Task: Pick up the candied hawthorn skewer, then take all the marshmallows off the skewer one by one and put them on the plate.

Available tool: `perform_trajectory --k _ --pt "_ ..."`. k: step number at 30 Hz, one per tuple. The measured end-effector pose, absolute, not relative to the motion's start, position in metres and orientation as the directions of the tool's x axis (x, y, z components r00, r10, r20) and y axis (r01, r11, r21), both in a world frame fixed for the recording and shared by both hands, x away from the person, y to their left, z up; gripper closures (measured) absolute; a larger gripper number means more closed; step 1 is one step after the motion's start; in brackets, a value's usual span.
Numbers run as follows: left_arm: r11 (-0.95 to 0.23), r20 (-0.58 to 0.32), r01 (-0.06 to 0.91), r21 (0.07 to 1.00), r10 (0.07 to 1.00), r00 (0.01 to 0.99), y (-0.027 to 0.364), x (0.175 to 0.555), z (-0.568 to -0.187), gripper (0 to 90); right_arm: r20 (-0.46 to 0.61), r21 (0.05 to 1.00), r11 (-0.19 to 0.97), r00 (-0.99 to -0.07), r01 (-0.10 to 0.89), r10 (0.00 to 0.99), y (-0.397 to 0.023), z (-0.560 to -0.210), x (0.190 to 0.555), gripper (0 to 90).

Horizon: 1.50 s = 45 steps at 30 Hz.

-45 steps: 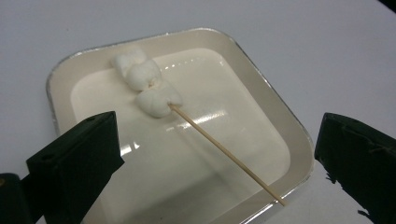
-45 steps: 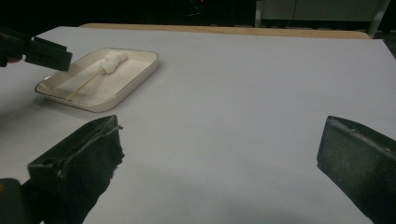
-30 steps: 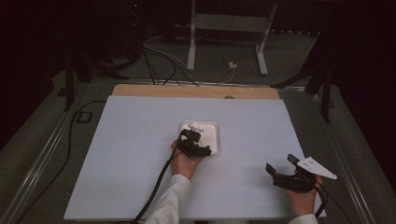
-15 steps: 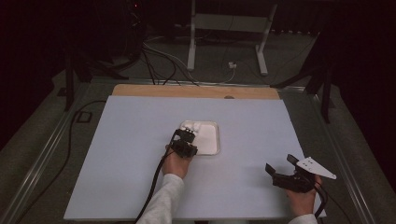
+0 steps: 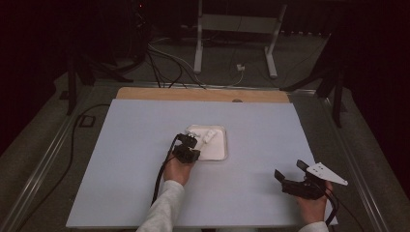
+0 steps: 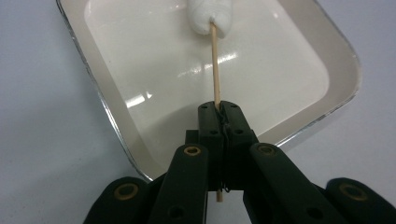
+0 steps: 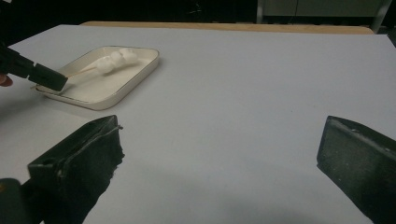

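Left claw (image 6: 219, 109), pointing at the tray (image 6: 107, 112), grips the skewer (image 6: 215, 65).

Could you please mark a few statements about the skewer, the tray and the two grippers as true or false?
1. The left gripper is shut on the wooden skewer. True.
2. The white pieces on the skewer lie outside the tray. False: they rest inside it, at its far side in the left gripper view.
3. The right gripper grips the tray rim. False: its jaws stand wide apart, empty, well away from the tray.
4. The tray sits on the light sheet covering the table. True.
5. The skewer stands upright. False: it lies low over the tray.
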<state>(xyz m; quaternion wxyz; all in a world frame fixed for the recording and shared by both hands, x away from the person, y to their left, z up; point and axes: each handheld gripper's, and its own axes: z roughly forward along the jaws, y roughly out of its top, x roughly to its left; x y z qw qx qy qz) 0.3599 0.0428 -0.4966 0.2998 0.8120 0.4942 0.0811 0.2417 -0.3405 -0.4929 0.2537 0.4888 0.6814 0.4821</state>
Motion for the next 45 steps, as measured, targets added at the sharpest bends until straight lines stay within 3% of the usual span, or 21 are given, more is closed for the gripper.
perform_trajectory --k 7,14,45 --pt "-0.263 -0.236 0.739 0.62 0.836 0.496 0.058 0.355 -0.488 90.0 0.125 0.904 0.061 -0.398 0.423 0.909 -0.34 -0.493 0.242 0.0" --pt "-0.229 -0.249 0.7 0.677 0.824 0.51 0.071 0.346 -0.482 90.0 0.124 0.903 0.065 -0.402 0.425 0.907 -0.339 -0.494 0.243 0.0" --pt "-0.197 -0.182 0.518 0.833 0.785 0.592 0.115 0.293 -0.476 90.0 0.165 0.903 0.034 -0.419 0.428 0.893 -0.332 -0.49 0.243 0.0"
